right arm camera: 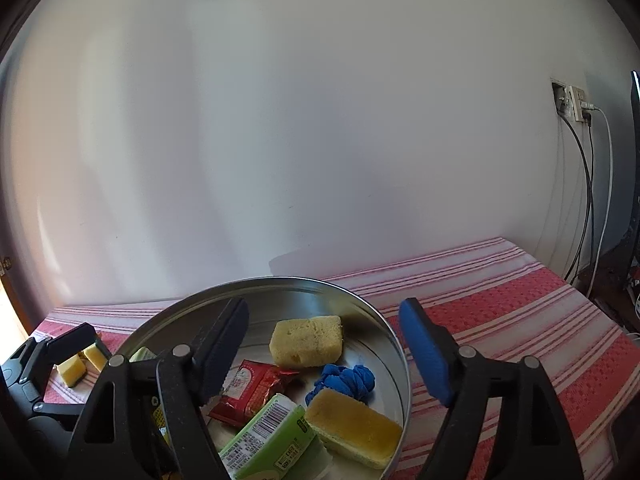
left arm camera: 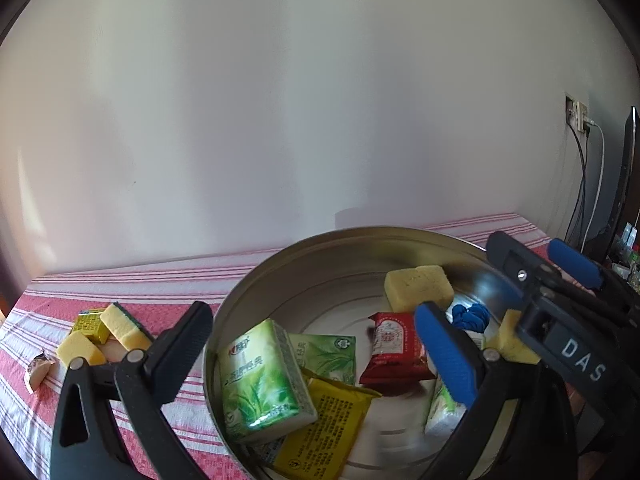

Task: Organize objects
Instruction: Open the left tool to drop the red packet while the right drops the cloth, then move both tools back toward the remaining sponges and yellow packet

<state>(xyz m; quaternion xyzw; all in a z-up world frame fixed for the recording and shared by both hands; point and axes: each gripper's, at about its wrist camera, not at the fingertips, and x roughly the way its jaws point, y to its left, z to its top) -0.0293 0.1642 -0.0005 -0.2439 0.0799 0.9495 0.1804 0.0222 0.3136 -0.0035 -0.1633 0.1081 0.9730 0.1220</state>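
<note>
Metal tin [left arm camera: 280,264] on striped table [left arm camera: 120,292], packed: green tissue pack [left arm camera: 262,380], yellow sachet [left arm camera: 324,432], red packet [left arm camera: 394,346], sponges. "DAS" read on right tool [right arm camera: 324,352]. Left tool [left arm camera: 316,352] and right tool both spread apart, gripping nothing.

open right claw [right arm camera: 324,354], metal tin [right arm camera: 396,344], sponges [right arm camera: 306,340]

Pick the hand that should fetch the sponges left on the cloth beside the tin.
Left. The loose sponges lie just beyond the open left gripper, beside the tin. The open right gripper sits over the tin's far side.
</note>
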